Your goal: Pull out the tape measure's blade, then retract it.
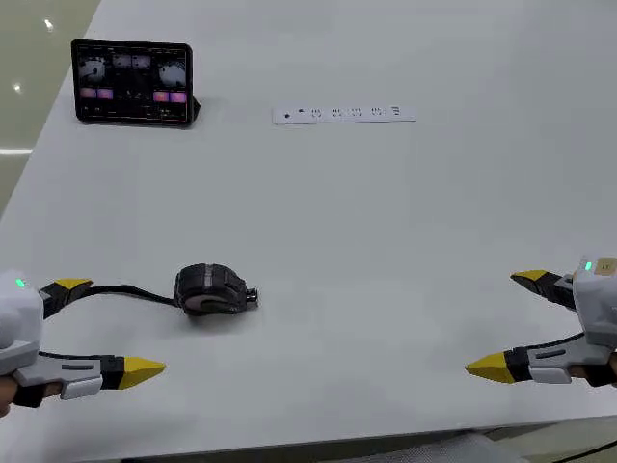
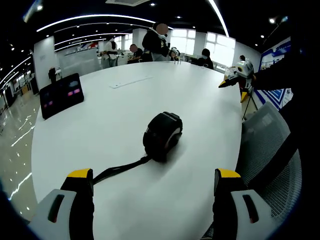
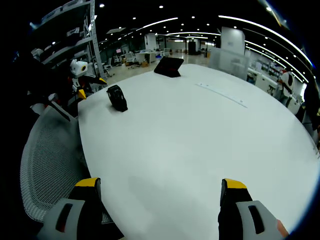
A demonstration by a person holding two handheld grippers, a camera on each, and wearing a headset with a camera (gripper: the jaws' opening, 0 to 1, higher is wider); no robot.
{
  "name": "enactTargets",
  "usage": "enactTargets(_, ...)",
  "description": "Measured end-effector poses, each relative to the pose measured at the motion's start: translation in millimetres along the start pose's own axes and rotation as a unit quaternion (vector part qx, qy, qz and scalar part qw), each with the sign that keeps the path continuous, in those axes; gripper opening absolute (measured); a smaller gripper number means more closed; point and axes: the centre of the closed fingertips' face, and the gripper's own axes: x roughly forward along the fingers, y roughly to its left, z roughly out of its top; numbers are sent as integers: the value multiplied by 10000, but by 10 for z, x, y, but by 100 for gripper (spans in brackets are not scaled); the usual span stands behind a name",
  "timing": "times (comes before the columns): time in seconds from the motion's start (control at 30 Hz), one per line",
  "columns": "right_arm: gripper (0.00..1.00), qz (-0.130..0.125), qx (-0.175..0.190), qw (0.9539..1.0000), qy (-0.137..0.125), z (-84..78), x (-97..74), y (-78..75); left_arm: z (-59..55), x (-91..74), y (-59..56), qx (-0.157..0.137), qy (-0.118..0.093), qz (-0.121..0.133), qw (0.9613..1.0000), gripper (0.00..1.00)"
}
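Where tape measure (image 1: 214,289) lies, tablet (image 1: 133,82) stands beyond

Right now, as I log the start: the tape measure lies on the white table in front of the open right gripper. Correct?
Not quite: the tape measure lies on the white table in front of the open left gripper, as the head view shows.

Head view looks down from the near edge of the table (image 1: 386,241) toward its far edge. The two gripper views look low across it from opposite ends. All three share the tape measure (image 1: 212,289), nearest the left gripper view.
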Motion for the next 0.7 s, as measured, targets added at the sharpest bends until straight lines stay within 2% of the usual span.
enactTargets(0.13, 99, -28, -40, 10000, -39, 12, -8, -10, 12, -4, 35, 32, -23, 20, 10000, 99)
enactTargets(0.17, 99, -117, -243, 9995, -192, 68, -13, -51, 15, -6, 35, 28, -24, 24, 10000, 99)
enactTargets(0.2, 99, -132, -247, 9993, -266, 90, -24, -51, 20, -7, 39, 51, -26, 33, 10000, 99)
enactTargets(0.27, 99, -134, -173, 9996, -185, 84, -23, -80, 31, 1, 46, 52, -33, -7, 10000, 99)
enactTargets(0.4, 99, -175, -208, 9994, -190, 94, -32, -131, 32, 13, 32, 81, 5, -75, 9999, 99)
enactTargets(0.5, 99, -191, -277, 9993, -136, 80, -30, -160, 46, 39, 71, 254, 4, -30, 9997, 99)
enactTargets(0.57, 99, -165, -287, 9994, -111, 67, -22, -168, 29, 59, 82, 196, 92, -87, 9997, 99)
enactTargets(0.7, 99, -77, -377, 9992, -94, 37, 5, -174, 58, 82, 94, 243, 132, -108, 9996, 95)
